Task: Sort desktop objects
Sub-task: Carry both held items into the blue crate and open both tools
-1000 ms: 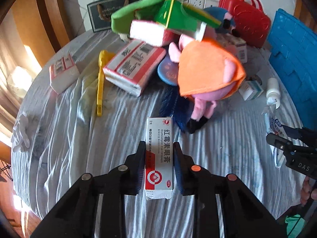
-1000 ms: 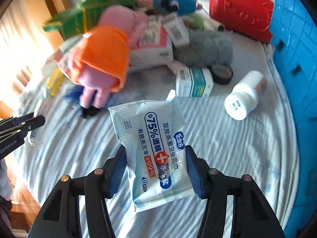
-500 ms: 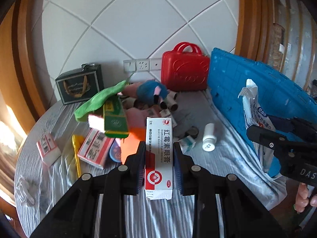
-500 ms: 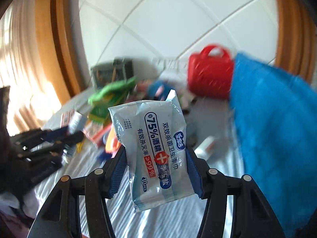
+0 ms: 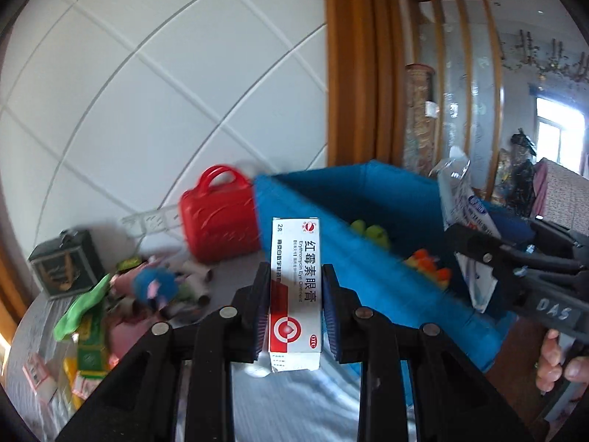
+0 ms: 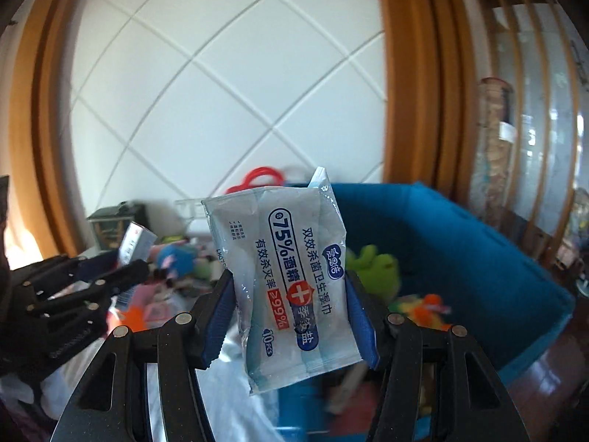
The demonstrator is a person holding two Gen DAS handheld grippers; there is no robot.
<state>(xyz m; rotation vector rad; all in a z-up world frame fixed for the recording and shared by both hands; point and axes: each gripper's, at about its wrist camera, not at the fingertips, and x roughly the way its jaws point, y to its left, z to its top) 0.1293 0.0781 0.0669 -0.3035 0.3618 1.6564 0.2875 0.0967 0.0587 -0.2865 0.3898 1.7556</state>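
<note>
My left gripper (image 5: 294, 305) is shut on a white and red eye ointment box (image 5: 295, 276), held upright in the air above the table. My right gripper (image 6: 291, 316) is shut on a pale blue pack of alcohol wipes (image 6: 291, 269), also lifted. The right gripper shows in the left wrist view (image 5: 515, 258) at the right with the wipes pack (image 5: 464, 221), over the blue bin (image 5: 368, 258). The left gripper shows in the right wrist view (image 6: 92, 283) at the left with the box (image 6: 134, 243).
The blue fabric bin (image 6: 478, 258) holds green (image 6: 371, 265) and orange (image 6: 427, 305) toys. A red case (image 5: 217, 217) stands by the wall. A pile of toys and boxes (image 5: 147, 287) and a dark gift bag (image 5: 66, 261) sit on the striped tablecloth (image 5: 294, 405).
Both grippers have risen and tilted up from the table with their loads and swung right towards the blue bin, whose inside now shows.
</note>
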